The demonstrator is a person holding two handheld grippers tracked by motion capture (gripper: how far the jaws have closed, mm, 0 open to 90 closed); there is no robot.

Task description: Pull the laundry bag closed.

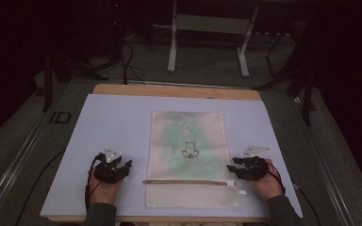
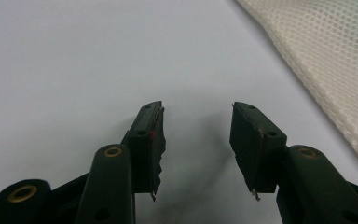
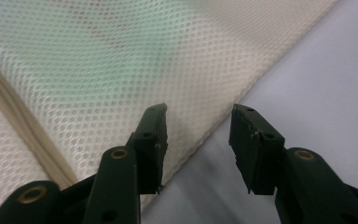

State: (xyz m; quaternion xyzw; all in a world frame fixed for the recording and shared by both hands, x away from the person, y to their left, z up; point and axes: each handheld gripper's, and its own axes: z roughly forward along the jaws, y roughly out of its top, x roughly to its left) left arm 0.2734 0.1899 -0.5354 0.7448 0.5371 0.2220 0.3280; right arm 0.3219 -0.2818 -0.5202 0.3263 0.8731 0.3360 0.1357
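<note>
Two grippers sit low at the near end of the bench (image 1: 99, 106), one on either side of a single mesh bag (image 1: 187, 141), and both have their jaws spread wide with nothing between them. The left gripper (image 1: 122, 165) rests on bare bench sheet to the left of the bag, a clear gap away; from its own camera the left gripper (image 2: 196, 140) looks across plain surface, with the bag's mesh (image 2: 326, 60) cutting across the upper right corner. The right gripper (image 1: 231, 168) is much closer in: it sits just beside the bag's right edge, and along its own jaws the right gripper (image 3: 198, 140) straddles that edge, one jaw over the weave, the other over bare bench. I can't tell whether a jaw tip actually touches the fabric.

One bag, then, lying flat with its long axis running away from the person, near to far. One zip seam (image 1: 188, 181) crosses it at the near end, level with both grippers, and the flap below it reaches almost to the bench's near edge. Further up, something green (image 1: 188, 136) shows through the mesh, with one small dark mark (image 1: 189, 151) on the bag's middle.

So the right hand is the nearer; by my reckoning it need only shift a little leftwards to take the edge.
</note>
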